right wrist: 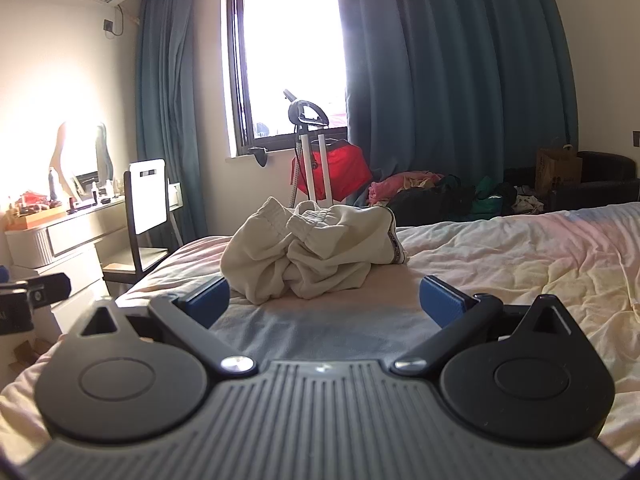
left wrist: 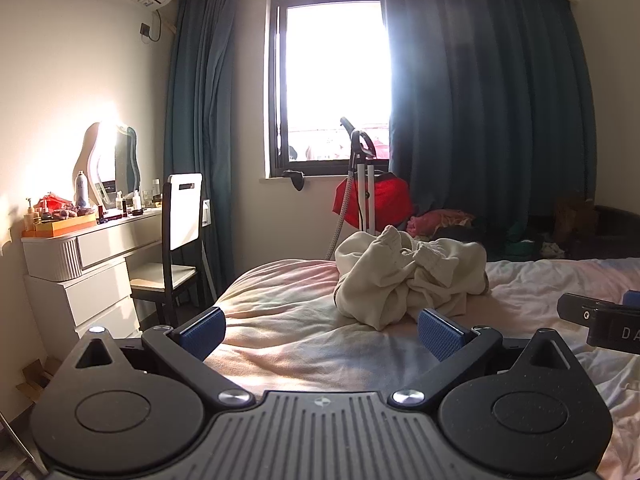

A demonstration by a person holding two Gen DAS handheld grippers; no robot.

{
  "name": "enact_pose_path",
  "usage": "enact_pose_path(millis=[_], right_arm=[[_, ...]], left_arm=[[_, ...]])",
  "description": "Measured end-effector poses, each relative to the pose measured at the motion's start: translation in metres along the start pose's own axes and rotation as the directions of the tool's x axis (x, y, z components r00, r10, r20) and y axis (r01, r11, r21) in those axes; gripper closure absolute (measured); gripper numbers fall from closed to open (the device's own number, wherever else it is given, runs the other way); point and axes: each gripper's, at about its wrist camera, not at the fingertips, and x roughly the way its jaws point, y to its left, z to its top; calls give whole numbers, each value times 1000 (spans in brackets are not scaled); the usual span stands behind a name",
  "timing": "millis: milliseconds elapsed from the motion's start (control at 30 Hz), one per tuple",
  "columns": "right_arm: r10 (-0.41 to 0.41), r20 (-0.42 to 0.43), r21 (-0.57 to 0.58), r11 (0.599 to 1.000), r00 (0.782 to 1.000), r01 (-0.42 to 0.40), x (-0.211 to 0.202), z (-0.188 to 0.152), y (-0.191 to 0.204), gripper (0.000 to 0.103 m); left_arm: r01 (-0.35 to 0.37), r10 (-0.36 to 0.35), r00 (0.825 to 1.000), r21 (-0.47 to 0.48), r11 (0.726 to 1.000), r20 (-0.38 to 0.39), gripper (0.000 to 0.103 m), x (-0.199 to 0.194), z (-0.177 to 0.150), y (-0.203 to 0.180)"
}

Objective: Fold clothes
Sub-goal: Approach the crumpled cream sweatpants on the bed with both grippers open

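A wide bed covered in a pale pink and cream rumpled sheet (left wrist: 288,320) fills the lower half of both views. Behind it hang long dark teal curtains (left wrist: 480,100) on either side of a bright dark-framed window (left wrist: 332,80). Along the left wall stands a white dresser with drawers (left wrist: 92,264), its top crowded with bottles and a curvy mirror, and a chair with a white back panel and dark frame (left wrist: 182,224) sits beside it. Past the foot of the bed rises a white-poled garment steamer with a red bag behind it (left wrist: 366,184), next to a heap of dark and pink clothing on the floor (right wrist: 424,188).

On the bed lies a crumpled cream-coloured garment with an elastic waistband (right wrist: 312,252), bunched in a mound; it looks like trousers or shorts, though the folds make that hard to settle.

The left gripper (left wrist: 322,334) hovers low over the sheet just short of the garment, blue-padded jaws spread wide and empty. The right gripper (right wrist: 324,304) sits likewise, jaws wide apart with nothing between them, the garment just ahead of its tips.
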Motion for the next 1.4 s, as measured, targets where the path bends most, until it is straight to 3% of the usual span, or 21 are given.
enact_pose_path(millis=[900, 1133, 1400], right_arm=[[-42, -28, 20, 999, 999, 43, 1, -5, -8, 0], [-93, -55, 65, 993, 994, 96, -1, -12, -17, 0], [-112, 33, 29, 993, 993, 111, -10, 3, -7, 0]], left_arm=[[-3, 2, 998, -20, 1000, -64, 0, 7, -8, 3], [24, -26, 996, -22, 999, -87, 0, 20, -14, -6], [2, 0, 995, 11, 1000, -97, 0, 29, -26, -15]])
